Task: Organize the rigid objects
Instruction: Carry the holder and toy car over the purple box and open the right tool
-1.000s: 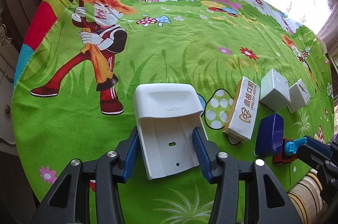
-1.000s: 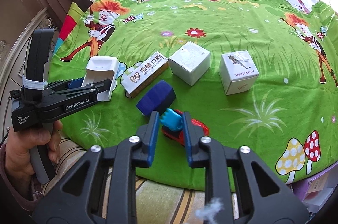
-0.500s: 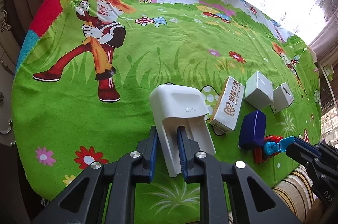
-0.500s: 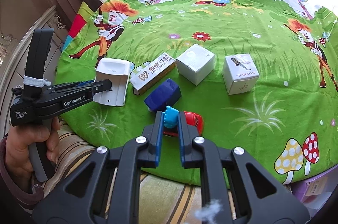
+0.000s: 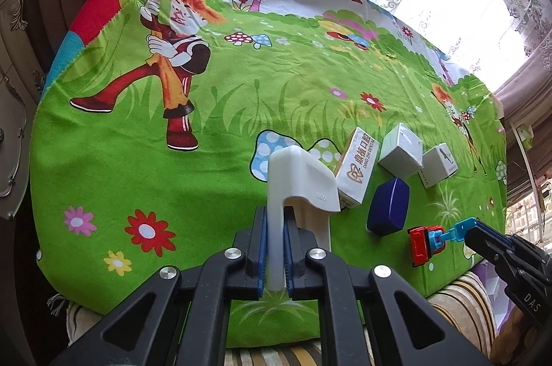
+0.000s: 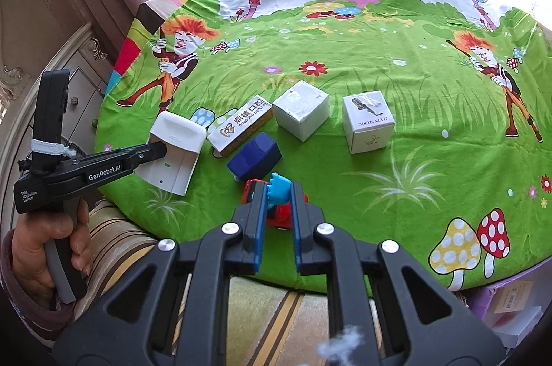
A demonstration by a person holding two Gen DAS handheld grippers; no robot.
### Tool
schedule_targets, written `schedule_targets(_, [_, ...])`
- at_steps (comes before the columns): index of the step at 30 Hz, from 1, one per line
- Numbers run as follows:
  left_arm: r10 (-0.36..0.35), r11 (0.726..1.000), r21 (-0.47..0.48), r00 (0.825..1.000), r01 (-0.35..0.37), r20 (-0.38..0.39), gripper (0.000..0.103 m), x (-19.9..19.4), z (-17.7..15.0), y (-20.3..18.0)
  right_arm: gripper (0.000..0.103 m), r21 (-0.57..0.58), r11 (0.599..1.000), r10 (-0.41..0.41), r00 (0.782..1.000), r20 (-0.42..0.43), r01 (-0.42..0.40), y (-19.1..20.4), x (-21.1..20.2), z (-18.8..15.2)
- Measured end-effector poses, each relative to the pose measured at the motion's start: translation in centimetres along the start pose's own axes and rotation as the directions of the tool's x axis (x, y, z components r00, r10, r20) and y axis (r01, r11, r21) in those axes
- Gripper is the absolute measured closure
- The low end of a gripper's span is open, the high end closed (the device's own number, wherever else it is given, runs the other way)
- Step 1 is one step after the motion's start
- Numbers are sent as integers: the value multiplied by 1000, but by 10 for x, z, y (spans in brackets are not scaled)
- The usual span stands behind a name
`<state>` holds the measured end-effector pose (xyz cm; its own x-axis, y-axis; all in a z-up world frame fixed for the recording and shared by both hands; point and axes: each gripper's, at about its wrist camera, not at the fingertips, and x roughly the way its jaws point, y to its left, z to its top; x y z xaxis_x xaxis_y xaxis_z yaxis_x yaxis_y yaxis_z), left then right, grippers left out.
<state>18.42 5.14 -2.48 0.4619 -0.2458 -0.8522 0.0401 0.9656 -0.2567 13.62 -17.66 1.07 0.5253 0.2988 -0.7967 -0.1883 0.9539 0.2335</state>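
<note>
My left gripper [image 5: 275, 248] is shut on the side wall of a white plastic holder [image 5: 299, 190] and holds it tilted up off the green cloth; the holder also shows in the right wrist view [image 6: 176, 152]. My right gripper [image 6: 278, 210] is shut on the blue arm of a red toy vehicle [image 6: 279, 210] near the table's front edge; the toy also shows in the left wrist view [image 5: 426, 243]. A dark blue box [image 6: 255, 157] lies just beyond the toy.
A dental carton [image 6: 241, 124] and two white cubes [image 6: 301, 112] [image 6: 367, 121] stand in a row behind the blue box. The round table's cartoon cloth [image 6: 379, 62] stretches far behind. A striped sofa edge [image 6: 114, 245] lies below the front rim.
My left gripper closed on the holder's side wall and lifted it on edge. My right gripper closed on the toy's blue arm and drew it slightly back.
</note>
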Motion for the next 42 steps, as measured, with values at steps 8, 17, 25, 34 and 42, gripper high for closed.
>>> schedule_targets(8, [-35,999,-12,999,35,29,94,-18,-4,-6,87,25,1000,-1,1000,23,0,-10,-17,-4])
schedule_targets(17, [-82,996,40,996,81,40,94,-36,-12,-36,87,84,996,-34,997,63,29,-44,-54,-16])
schedule_targets(25, [-131,987,102,991,127,30,94,-43,-19,-73,87,173,979,-123,989,79,108,-100,-101,-44])
schedule_targets(34, [-186,969,163,983,183,4,94,-45,-30,-116,87,306,922,-256,966,31,235,-177,-147,-97])
schedule_targets(42, [-223,952,210,975,221,-11,94,-52,-40,-152,87,385,872,-319,948,-16,301,-223,-163,-140])
